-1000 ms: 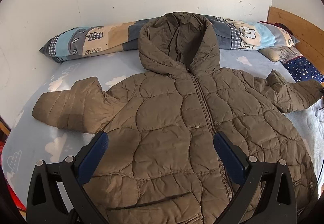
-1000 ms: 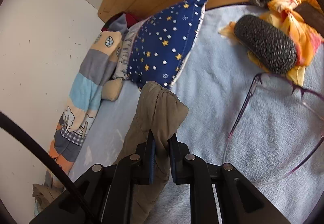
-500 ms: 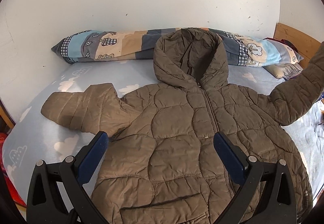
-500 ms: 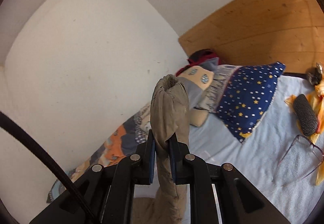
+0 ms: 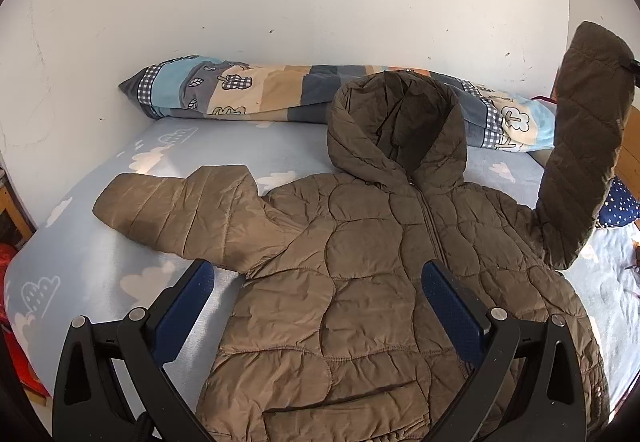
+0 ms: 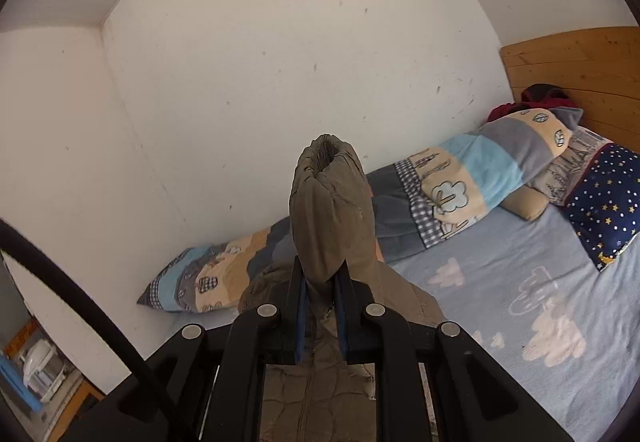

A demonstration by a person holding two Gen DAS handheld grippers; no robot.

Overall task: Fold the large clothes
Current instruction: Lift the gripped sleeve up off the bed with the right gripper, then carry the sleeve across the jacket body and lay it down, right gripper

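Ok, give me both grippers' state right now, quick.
Left gripper: open, holding nothing, above the jacket.
Right gripper: closed on the jacket's sleeve, lifted off the bed.

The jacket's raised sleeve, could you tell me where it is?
The raised sleeve stands at the left-wrist view's right edge, beside the hood, its cuff pinched in the right gripper.

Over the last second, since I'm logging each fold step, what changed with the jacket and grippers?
The right gripper, shut on the jacket's right sleeve, raised it from lying flat on the bed to standing upright above the brown puffer jacket. The grip did not change. The left gripper stayed open above the jacket's hem, holding nothing. The left sleeve, hood and patterned bolster stayed put.
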